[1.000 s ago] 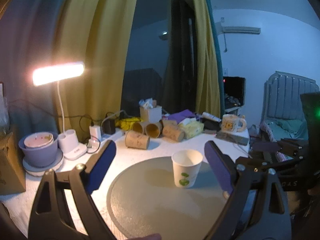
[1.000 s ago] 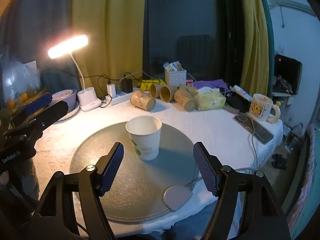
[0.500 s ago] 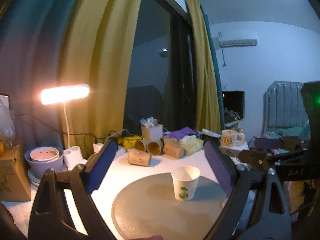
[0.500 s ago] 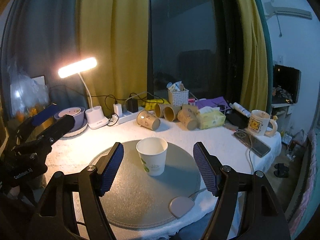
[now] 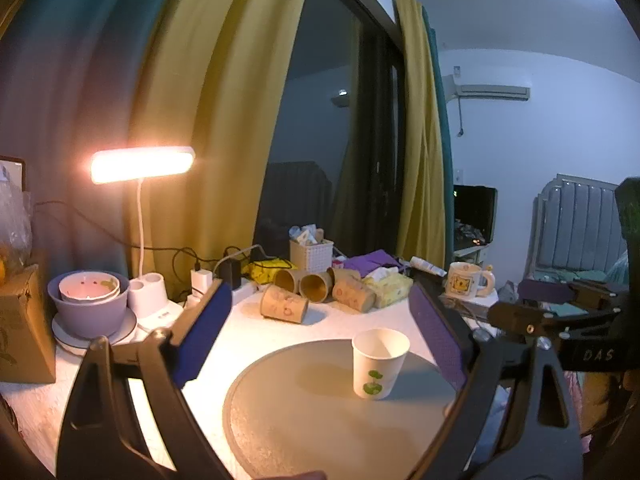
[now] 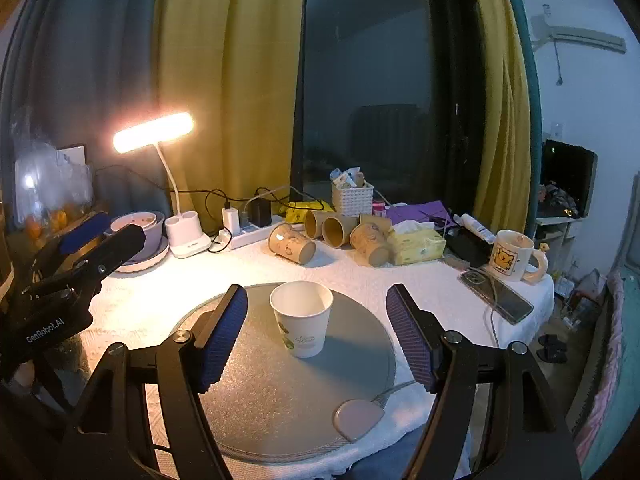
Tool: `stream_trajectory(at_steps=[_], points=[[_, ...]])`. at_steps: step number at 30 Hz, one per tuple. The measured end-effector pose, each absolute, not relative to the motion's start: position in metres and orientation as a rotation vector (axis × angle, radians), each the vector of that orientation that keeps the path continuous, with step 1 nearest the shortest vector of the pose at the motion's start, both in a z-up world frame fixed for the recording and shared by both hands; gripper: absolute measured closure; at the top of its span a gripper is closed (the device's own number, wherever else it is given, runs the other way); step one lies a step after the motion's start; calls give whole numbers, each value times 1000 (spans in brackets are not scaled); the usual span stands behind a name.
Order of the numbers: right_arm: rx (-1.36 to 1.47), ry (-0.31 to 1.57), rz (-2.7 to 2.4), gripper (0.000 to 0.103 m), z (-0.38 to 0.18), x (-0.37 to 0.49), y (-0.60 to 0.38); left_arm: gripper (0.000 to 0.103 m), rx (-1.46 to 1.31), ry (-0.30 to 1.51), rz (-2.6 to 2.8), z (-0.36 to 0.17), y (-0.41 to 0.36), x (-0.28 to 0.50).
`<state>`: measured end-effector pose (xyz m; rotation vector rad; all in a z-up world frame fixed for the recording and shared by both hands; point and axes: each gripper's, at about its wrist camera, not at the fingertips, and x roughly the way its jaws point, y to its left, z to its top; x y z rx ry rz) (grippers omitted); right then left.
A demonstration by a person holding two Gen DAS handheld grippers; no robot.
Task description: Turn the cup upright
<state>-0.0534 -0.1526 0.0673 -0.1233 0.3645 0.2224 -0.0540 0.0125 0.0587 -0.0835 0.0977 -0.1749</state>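
A white paper cup (image 5: pixel 378 364) with a green print stands upright, mouth up, on a round grey mat (image 5: pixel 304 412). It also shows in the right wrist view (image 6: pixel 302 318) on the mat (image 6: pixel 280 392). My left gripper (image 5: pixel 320 336) is open and empty, raised back from the cup. My right gripper (image 6: pixel 316 336) is open and empty, with the cup between and beyond its fingers, not touched. Each gripper shows in the other's view, the right (image 5: pixel 560 312) and the left (image 6: pixel 80 248).
Several brown paper cups (image 6: pixel 292 244) lie on their sides at the back of the table. A lit desk lamp (image 6: pixel 154 132), a purple bowl stack (image 5: pixel 90 300), a power strip (image 6: pixel 248 232), a tissue pack (image 6: pixel 416 242), a cartoon mug (image 6: pixel 514 254) and a phone (image 6: pixel 496 292) stand around.
Both grippers have pulled back and upward from the cup, which looks smaller and lower in both views. The cup stays upright on the mat.
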Motion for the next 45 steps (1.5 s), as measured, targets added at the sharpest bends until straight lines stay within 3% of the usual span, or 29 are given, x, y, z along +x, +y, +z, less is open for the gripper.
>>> stream_trajectory(at_steps=[45], points=[[-107, 399, 229, 28, 55, -48, -157, 12, -73, 121, -185, 51, 5, -49]])
